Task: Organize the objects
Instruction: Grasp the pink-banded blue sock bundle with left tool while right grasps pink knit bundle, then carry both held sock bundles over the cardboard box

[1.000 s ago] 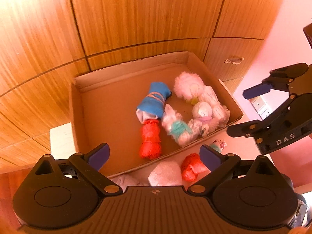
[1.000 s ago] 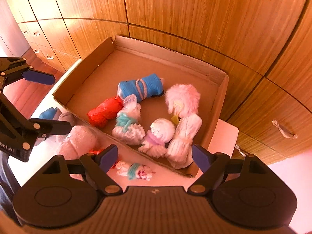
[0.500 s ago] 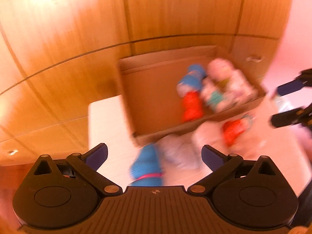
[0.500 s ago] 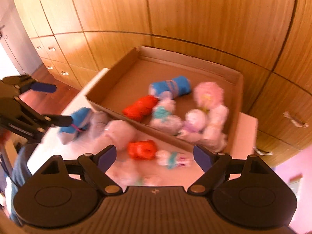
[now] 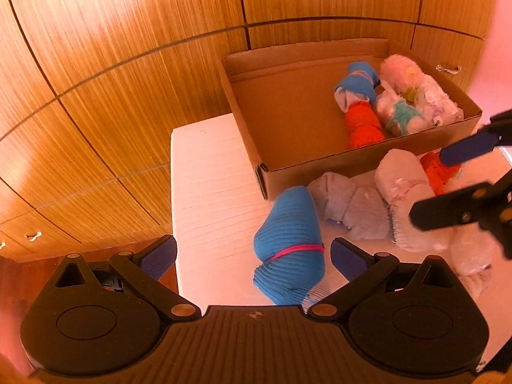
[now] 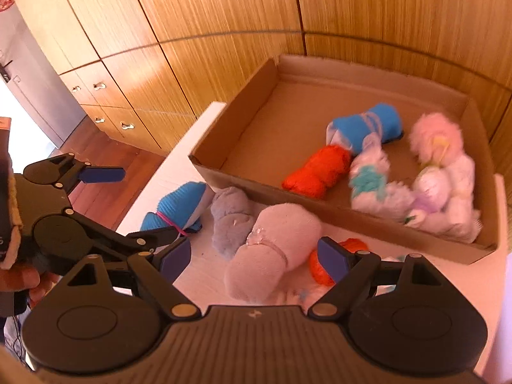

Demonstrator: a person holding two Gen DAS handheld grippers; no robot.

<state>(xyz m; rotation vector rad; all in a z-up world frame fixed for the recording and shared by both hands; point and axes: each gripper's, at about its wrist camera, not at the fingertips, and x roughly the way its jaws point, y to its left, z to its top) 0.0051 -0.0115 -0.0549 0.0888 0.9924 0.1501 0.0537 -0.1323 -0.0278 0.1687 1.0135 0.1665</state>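
A cardboard box [image 5: 320, 160] [image 6: 243, 112] on a white table [image 5: 208, 192] holds several rolled socks, among them a blue roll [image 5: 356, 86] [image 6: 368, 126] and a red roll [image 5: 363, 124] [image 6: 320, 171]. In front of the box lie a blue roll with a pink band [image 5: 289, 243] [image 6: 182, 206], a grey roll [image 5: 352, 204] [image 6: 232, 217], a pale pink roll [image 5: 406, 198] [image 6: 272, 249] and a red roll [image 6: 320, 262]. My left gripper [image 5: 252, 256] [image 6: 134, 204] is open around the banded blue roll. My right gripper [image 6: 252, 259] [image 5: 448, 185] is open above the pale pink roll.
Wooden cabinet doors [image 5: 128, 64] stand behind the table. The table's left edge [image 5: 172, 192] drops to a wooden floor [image 6: 105, 147]. More pale sock rolls [image 5: 470, 249] lie at the table's right side.
Both grippers pulled back from over the box and swung left and down toward the loose rolls in front of it. The left now straddles the banded blue roll.
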